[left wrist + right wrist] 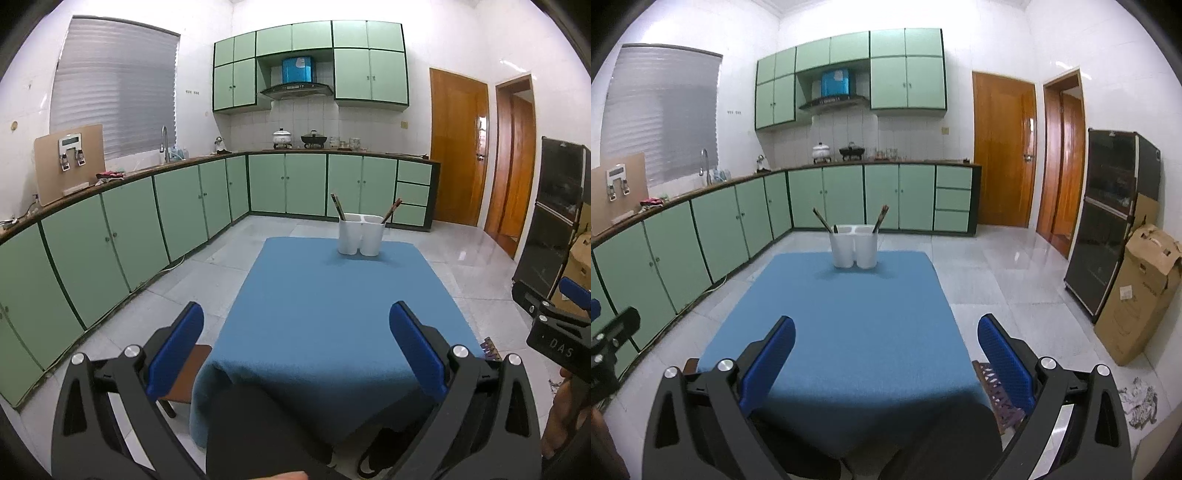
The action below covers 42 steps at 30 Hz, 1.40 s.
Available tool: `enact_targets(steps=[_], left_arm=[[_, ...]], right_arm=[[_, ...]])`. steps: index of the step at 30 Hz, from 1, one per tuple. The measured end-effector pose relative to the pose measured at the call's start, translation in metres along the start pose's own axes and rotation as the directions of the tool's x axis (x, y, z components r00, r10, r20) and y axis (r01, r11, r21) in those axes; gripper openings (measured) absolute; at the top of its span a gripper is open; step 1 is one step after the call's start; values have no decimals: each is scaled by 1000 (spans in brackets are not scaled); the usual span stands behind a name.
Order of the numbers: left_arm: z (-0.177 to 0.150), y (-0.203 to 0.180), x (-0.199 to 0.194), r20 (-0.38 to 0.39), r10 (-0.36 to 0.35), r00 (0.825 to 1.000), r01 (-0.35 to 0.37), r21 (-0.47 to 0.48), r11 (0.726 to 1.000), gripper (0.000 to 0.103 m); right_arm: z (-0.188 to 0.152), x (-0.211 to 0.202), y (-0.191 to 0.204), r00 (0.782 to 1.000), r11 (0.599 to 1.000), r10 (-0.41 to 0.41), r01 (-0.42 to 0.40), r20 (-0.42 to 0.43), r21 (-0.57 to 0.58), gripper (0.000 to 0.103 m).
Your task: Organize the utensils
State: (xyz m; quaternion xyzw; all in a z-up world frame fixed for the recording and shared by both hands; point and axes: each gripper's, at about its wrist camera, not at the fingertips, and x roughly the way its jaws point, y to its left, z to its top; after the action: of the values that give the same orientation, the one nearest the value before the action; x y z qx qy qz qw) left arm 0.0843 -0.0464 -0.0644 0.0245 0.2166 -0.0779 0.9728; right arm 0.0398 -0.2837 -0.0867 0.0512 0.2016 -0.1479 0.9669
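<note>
Far edge of blue-clothed table (827, 314): white twin-cup plastic holder (854, 246), dark slim chopsticks (822, 221) leaning inside. Likely light, stiff, slippery; best pinched mid-shaft. Left gripper (295, 354), right gripper (886, 358): spread, empty.

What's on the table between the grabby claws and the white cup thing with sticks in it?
Nothing. Both wrist views show only bare blue tablecloth between the open right gripper, the open left gripper and the white utensil holder.
</note>
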Motion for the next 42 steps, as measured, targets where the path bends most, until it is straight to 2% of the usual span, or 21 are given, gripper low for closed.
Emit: enact_targets(steps=[11,17,25,42], left_arm=[[-2,6,-48,55,39,998,-38,-19,999,98],[-3,24,-72,63,77,995,-72,-78,994,98],[2,26,-101,111,97,989,-91,-64,994,98],[1,30,-107,116,91,989,-81,-82,993,98]], right_arm=[[-3,-41,6,998,999,38,-38,51,-3,97],[-8,-63,4,996,998,50,-52,79,21,97],[-6,-83,4,992,998,51,-55,115,27,97],[-10,-96,10,988,999,40,-42,150,6,97]])
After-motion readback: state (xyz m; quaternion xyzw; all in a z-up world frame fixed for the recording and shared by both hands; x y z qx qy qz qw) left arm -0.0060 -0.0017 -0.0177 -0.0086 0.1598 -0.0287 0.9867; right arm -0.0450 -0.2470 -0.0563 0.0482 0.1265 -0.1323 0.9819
